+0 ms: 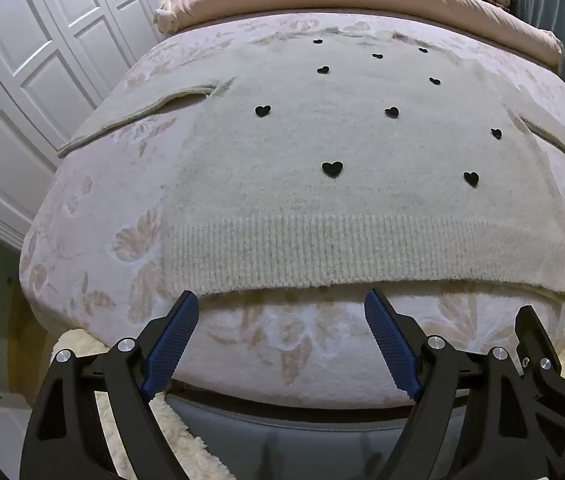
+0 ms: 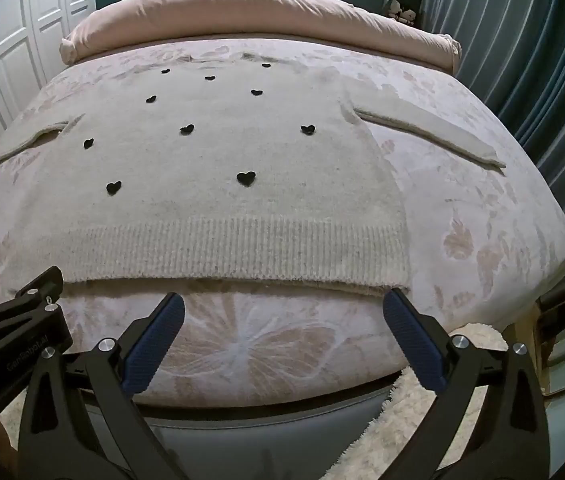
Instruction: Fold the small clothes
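A cream knitted sweater (image 1: 342, 200) (image 2: 218, 208) with small black hearts lies flat on the bed, both sleeves spread out to the sides, ribbed hem toward me. My left gripper (image 1: 282, 300) hovers open just short of the hem's left part, its blue pads (image 1: 170, 340) wide apart with nothing between them. My right gripper (image 2: 284, 302) stands open by the hem's right corner, also empty. Each gripper shows at the edge of the other's view: the right gripper (image 1: 538, 344) and the left gripper (image 2: 14, 304).
The bed (image 2: 482, 240) has a pale floral cover and a rolled pink duvet (image 2: 262, 12) at the far end. White panelled wardrobe doors (image 1: 22, 100) stand on the left, a dark curtain (image 2: 522, 60) on the right. A fluffy cream rug (image 2: 394, 420) lies below the bed's near edge.
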The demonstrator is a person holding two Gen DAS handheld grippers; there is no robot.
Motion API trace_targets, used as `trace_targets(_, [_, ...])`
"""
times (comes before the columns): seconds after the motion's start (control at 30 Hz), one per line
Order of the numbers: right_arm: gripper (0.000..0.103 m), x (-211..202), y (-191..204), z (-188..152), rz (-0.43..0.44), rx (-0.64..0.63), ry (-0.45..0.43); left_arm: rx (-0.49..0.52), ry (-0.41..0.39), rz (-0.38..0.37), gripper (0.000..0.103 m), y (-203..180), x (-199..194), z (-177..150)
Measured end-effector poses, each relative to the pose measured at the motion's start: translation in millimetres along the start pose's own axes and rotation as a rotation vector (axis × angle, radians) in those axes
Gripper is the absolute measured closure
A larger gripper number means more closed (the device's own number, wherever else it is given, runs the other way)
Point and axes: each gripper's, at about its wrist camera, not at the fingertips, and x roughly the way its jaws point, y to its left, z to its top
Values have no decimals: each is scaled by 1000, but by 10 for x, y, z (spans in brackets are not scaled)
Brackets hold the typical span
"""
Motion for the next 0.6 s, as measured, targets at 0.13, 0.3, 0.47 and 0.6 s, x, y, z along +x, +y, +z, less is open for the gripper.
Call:
trace_targets(0.13, [6,-3,61,2,3,-3,5,-3,0,-4,22,5,2,-14])
trace_targets(0.3, [6,22,46,7,7,4,7,-6,-2,-3,22,3,9,-16])
trace_targets(0.47, [6,17,46,3,10,4,11,-1,-3,1,22,-27,14,-27])
trace_targets(0.6, [6,22,57,6,11,5,13,-2,-6,0,22,-24,14,-28])
